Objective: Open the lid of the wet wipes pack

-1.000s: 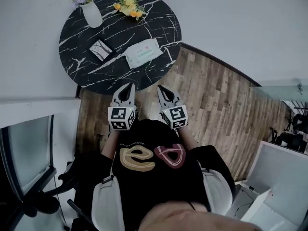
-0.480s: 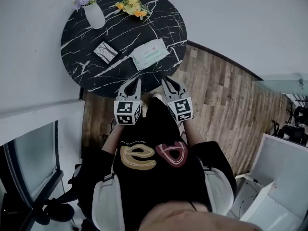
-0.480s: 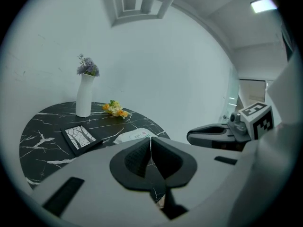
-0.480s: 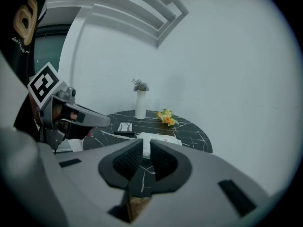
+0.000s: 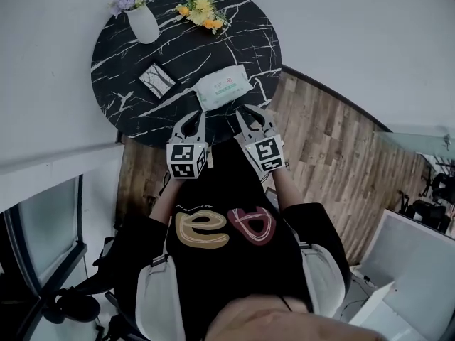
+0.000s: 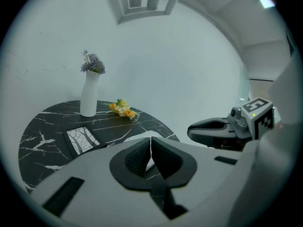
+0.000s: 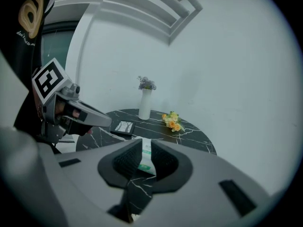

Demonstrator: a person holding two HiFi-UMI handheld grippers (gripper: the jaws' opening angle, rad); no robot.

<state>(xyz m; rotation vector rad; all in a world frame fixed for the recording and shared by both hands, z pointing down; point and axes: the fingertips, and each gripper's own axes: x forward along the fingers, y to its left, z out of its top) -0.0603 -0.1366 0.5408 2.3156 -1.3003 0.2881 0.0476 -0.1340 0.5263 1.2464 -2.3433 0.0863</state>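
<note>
The white wet wipes pack (image 5: 224, 87) with green print lies on the round black marble table (image 5: 128, 98), near its front edge, lid closed. My left gripper (image 5: 192, 116) is shut and empty, hovering at the table's near rim to the left of the pack. Its pads (image 6: 142, 156) meet in a thin line, with the pack (image 6: 137, 136) just beyond them. My right gripper (image 5: 254, 112) hangs just short of the pack's right end. Its jaws have just been opening and nothing is between them. The pack (image 7: 146, 159) shows through the gap, still ahead of the pads (image 7: 124, 161).
On the table stand a white vase with purple flowers (image 5: 141, 18), a yellow flower bunch (image 5: 202, 9) and a small framed picture (image 5: 158, 81). A white wall runs behind and left of the table. Wood flooring (image 5: 320, 155) lies to the right.
Both grippers have moved forward to the table's near edge, closer to the pack. The right gripper's jaws have spread apart; the left's stay together.
</note>
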